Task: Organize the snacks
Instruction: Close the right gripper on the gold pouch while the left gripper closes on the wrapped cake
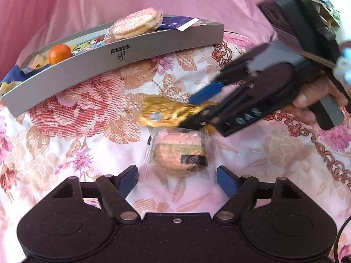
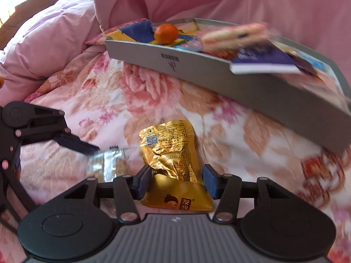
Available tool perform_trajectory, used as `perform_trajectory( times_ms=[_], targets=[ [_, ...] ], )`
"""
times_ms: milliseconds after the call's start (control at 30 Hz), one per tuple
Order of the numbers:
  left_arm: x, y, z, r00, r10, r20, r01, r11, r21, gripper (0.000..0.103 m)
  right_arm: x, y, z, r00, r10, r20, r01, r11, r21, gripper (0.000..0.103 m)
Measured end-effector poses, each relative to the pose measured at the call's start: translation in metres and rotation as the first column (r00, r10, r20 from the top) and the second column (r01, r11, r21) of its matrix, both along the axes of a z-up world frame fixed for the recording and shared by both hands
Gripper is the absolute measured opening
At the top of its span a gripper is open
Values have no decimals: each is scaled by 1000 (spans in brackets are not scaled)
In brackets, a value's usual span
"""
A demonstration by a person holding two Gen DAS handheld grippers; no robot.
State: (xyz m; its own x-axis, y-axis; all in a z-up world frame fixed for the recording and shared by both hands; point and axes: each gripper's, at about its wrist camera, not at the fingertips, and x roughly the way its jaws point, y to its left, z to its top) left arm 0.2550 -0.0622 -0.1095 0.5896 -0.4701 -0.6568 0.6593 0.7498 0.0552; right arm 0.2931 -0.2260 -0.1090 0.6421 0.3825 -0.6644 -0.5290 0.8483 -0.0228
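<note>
A gold foil snack packet lies on the floral bedspread, and my right gripper is shut on its near, creased part. The left wrist view shows that gripper reaching in from the right onto the gold packet. Just in front lies a clear-wrapped round cake, between the blue pads of my left gripper, which stands open and does not press on it. From the right wrist view, one left finger rests beside the wrapped cake. A grey tray behind holds snacks.
The tray carries a small orange, a wrapped round biscuit, a blue packet and other wrappers. A pink quilt is piled behind and to the left. A hand grips the right gripper's handle.
</note>
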Motion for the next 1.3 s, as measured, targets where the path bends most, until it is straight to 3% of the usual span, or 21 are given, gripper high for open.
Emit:
perform_trajectory(
  times_ms=[300, 467, 600, 733, 933, 1300],
  targets=[
    [-14, -9, 6, 998, -40, 45, 38, 999, 25, 84, -42, -13, 2, 995, -72, -66, 71, 997, -17, 57],
    [-9, -18, -3, 997, -65, 49, 61, 996, 71, 84, -58, -11, -1, 994, -104, -40, 102, 994, -44, 60],
    [-5, -16, -2, 996, -77, 43, 75, 995, 60, 83, -62, -3, -5, 998, -60, 4, 61, 993, -99, 68],
    [-2, -15, -2, 996, -83, 39, 81, 996, 47, 78, -59, -5, -7, 999, -42, 7, 43, 995, -87, 73],
    [-5, -12, -1, 997, -71, 21, 70, 997, 35, 65, -61, -5, -7, 1000, -28, 0, 28, 994, -101, 67],
    [-18, 5, 2, 994, 57, -93, -55, 998, 29, 65, -79, -3, -4, 995, -93, -30, 90, 992, -88, 56]
  ],
)
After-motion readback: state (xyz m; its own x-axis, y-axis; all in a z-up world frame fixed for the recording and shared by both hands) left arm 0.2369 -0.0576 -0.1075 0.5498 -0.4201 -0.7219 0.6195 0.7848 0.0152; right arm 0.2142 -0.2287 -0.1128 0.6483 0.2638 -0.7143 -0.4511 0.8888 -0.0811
